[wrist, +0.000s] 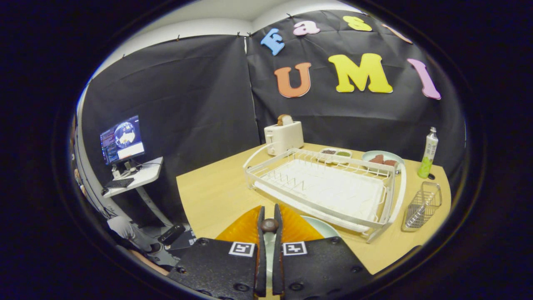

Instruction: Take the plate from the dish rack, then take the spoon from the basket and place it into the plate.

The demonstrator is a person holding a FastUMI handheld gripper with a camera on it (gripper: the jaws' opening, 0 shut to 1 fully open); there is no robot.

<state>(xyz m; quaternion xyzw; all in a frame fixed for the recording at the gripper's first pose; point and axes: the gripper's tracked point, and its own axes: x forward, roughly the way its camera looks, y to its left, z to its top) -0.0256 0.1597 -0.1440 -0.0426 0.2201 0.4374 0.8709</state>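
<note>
Spoon held over the plate.
The gripper (269,216) pinches the spoon (269,225); the plate (322,227) lies just beneath its fingers.

No text, brand or number can be read. The tall green-and-white plastic bottle (429,153) on the pale wooden counter (212,196) wears a label too small to make out, and the tool (270,225) carries two square black-and-white coded markers without letters.

The pale plate (322,227) is lying flat on the table against the empty white dish rack (329,187); the spoon's (269,225) dark-tipped handle is sitting pinched between the fingers; the wire basket (422,205) is standing beside the rack.
</note>
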